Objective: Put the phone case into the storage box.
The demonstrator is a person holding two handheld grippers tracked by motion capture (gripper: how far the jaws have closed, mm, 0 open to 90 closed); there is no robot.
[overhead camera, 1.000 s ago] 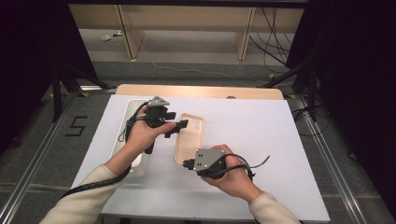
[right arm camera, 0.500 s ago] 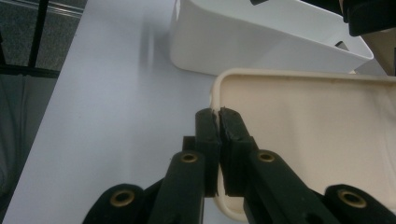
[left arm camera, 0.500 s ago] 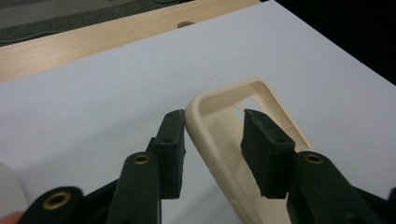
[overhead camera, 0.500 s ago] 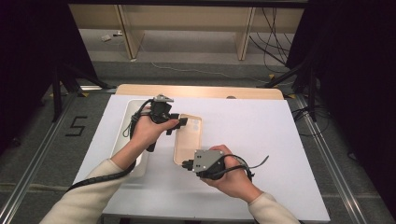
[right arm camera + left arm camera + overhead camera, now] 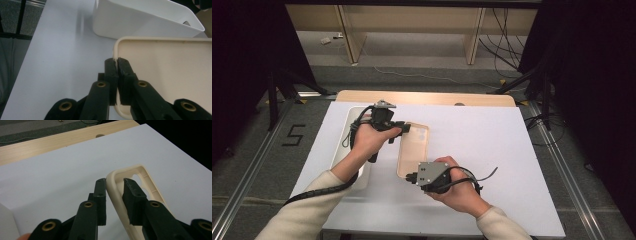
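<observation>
Case: cream phone case point(image 5: 413, 150) is lying on the desk point(image 5: 512, 150), long axis running away from me.
Right fingers point(image 5: 116, 62): I'm clenching its near rim.
Left fingers point(image 5: 113, 185): I'm closing them astride the far rim, not yet pressing.

On the white table point(image 5: 522, 150) we see a cream phone case point(image 5: 414, 150) lying flat near the middle, with a white tray point(image 5: 343, 145) just to its left. Our left gripper point(image 5: 404, 129) reaches over from the tray side to the case's far left corner, its jaws having just been closing there, while our right gripper point(image 5: 411, 177) sits at the case's near edge. A wooden board point(image 5: 427, 98) runs along the table's far edge.
</observation>
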